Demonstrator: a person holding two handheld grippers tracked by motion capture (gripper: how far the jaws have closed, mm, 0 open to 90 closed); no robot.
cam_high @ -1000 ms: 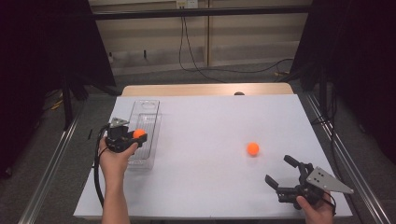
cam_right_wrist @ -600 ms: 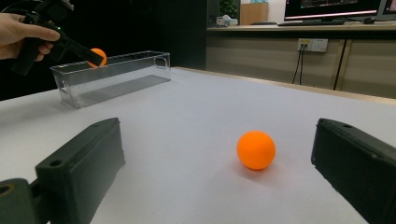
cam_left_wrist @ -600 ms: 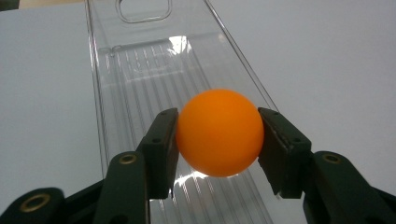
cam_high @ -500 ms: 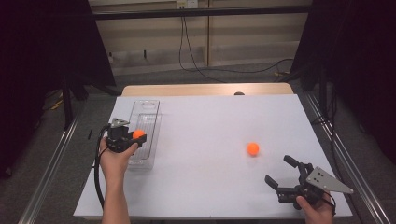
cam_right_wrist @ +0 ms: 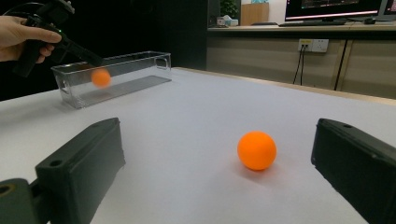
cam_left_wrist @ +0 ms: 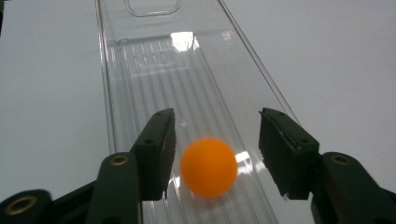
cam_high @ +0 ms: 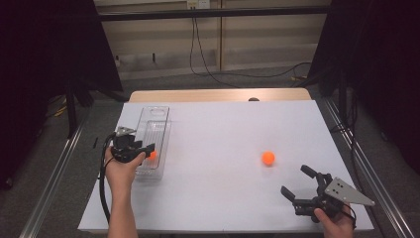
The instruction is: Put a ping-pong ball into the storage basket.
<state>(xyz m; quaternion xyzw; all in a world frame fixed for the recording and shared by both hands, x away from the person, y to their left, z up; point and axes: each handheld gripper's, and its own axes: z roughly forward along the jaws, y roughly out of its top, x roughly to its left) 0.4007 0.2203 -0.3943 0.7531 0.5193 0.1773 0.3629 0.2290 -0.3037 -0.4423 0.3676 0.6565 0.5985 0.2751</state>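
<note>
**Q:** Where the white table [cam_high: 223, 148] leaves open room, how do the edges lie?

**A:** Seen from the high view, the clear tray [cam_high: 157, 130] runs lengthwise close to the table's 9 o'clock edge. The left gripper [cam_high: 143, 148] hangs over the tray's near end. The right gripper [cam_high: 297, 182] sits at 5 o'clock, close to the near edge. A loose orange ball [cam_high: 268, 157] lies on bare tabletop at about 11 o'clock from it, with wide free surface between ball and tray.

**Q:** What does each gripper view add?

**A:** The left gripper view looks along the ribbed tray floor [cam_left_wrist: 187, 93]. The left gripper [cam_left_wrist: 217, 140] has just been opening; its jaws stand narrowly apart, and the second orange ball [cam_left_wrist: 208, 166] sits between them with a gap at each pad. The right gripper view shows the right gripper [cam_right_wrist: 217, 163] spread wide, with nothing held. The loose ball [cam_right_wrist: 257, 150] rests ahead of the jaws, toward the right-hand one. It also shows the tray's end wall [cam_right_wrist: 70, 86] side-on, with the second ball [cam_right_wrist: 101, 77] blurred behind it.
</note>
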